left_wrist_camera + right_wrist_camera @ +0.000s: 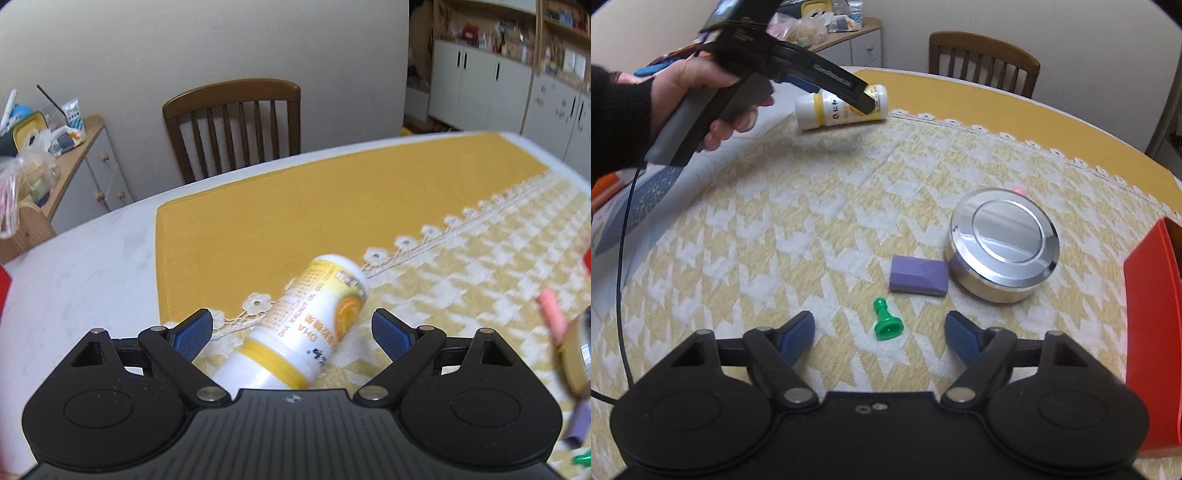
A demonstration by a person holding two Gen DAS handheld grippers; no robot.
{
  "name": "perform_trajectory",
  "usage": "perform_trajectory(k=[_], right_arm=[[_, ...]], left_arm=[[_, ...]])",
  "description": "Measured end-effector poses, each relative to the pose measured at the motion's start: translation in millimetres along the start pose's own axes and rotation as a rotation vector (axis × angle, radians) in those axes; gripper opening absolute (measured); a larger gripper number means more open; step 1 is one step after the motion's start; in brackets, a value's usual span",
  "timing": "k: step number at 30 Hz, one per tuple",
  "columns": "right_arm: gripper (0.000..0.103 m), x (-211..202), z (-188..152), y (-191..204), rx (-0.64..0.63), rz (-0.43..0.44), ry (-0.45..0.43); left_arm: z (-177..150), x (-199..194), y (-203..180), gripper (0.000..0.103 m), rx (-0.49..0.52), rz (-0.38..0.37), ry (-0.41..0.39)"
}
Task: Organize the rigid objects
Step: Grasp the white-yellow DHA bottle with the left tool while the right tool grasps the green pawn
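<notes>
On a table (613, 280) covered with a yellow-and-white houndstooth cloth (798, 229), two handheld grippers work side by side. From the right wrist view, the right gripper (880, 328) hangs with its blue-padded jaws apart, touching nothing; a small green pawn-shaped piece (885, 320) lies on its side on the cloth between them. Just beyond sit a purple block (918, 275) and, touching its right end, a round silver tin (1001, 243). A red box (1152, 325) stands at the right edge. Far left, a person's hand (701, 92) holds the left gripper over a white-and-yellow bottle (842, 106).

Only the left wrist view shows that bottle (299, 325) closely: it lies on its side, pointing away, between the left gripper's (292, 332) wide-open jaws, neither pad touching it. A wooden chair (236, 122) stands beyond the table.
</notes>
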State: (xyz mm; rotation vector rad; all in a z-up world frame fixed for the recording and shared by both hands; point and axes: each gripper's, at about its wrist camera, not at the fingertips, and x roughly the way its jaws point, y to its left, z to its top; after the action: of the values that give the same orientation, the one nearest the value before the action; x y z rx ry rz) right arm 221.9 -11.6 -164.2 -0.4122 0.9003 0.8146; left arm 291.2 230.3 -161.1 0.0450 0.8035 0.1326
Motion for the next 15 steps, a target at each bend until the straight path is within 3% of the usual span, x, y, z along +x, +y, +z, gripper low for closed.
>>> perform_trajectory(k=[9, 11, 15], right_arm=[[0.057, -3.2, -2.4, 5.1, -0.022, 0.002, -0.030], [0.054, -3.7, -2.5, 5.1, -0.021, 0.001, -0.030], [0.045, -5.0, -2.9, 4.1, -0.022, 0.000, -0.032]], left_arm=[[-5.8, 11.8, -5.8, 0.093, -0.010, 0.024, 0.006], [-5.4, 13.3, -8.0, 0.079, -0.003, 0.033, 0.010], [-3.5, 11.5, -9.5, 0.068, -0.002, 0.036, 0.006]])
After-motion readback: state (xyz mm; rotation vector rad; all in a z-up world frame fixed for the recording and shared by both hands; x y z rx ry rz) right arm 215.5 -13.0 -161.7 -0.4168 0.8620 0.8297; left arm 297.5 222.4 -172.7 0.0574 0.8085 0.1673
